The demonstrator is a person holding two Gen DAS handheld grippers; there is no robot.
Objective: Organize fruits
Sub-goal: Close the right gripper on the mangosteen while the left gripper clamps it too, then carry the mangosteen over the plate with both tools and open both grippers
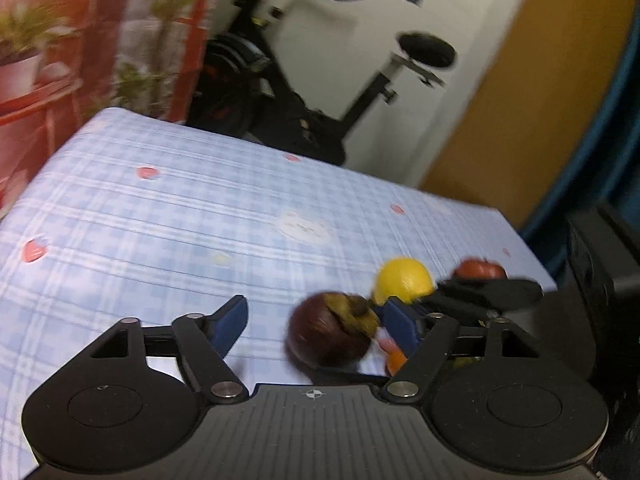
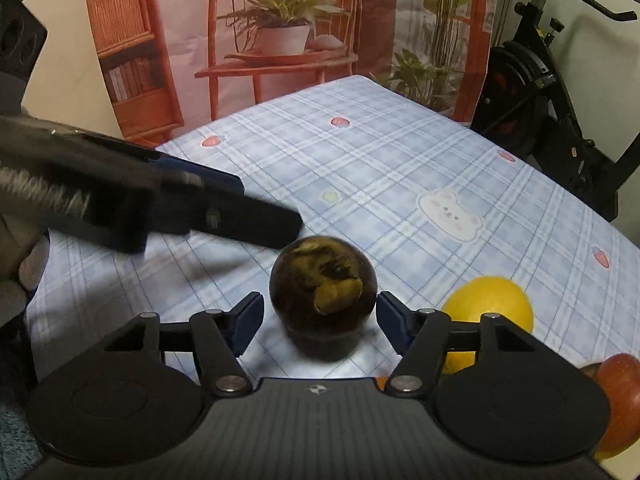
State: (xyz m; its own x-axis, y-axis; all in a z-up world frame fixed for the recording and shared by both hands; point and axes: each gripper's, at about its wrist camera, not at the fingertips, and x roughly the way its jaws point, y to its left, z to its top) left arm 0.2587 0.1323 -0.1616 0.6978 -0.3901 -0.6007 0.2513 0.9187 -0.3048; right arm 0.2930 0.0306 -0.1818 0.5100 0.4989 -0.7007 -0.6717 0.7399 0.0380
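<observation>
**Mangosteen framed for the pick**

Right gripper (image 2: 320,320) sits low over the table (image 2: 400,168), its blue pads spread to either side of the mangosteen (image 2: 323,300), with a thin gap at each flank as far as the right wrist view shows. Nothing is pinched yet. The fruit rests on the plaid cloth close to the near edge, calyx up. Just to its right lies the lemon (image 2: 490,304), and beyond that, at the near right corner, an apple (image 2: 616,396), partly hidden by the gripper body.

Left gripper (image 1: 316,320) is also spread and holds nothing. It comes in from the left, tilted down toward the same cluster; its view is blurred, so it is probably moving. There the mangosteen (image 1: 330,332) lies just inside its right pad, with the lemon (image 1: 404,280) and apple (image 1: 478,269) further along the near edge.

The step in hand looks like the first pick: the right gripper is lined up to take the mangosteen. The next move calls for closing squarely on the fruit's widest part, gently since it is round and may roll, then lifting clear of the lemon. No bowl or tray shows, so the destination cannot be told. With both grippers crowding one fruit, a clash is the main risk.
</observation>
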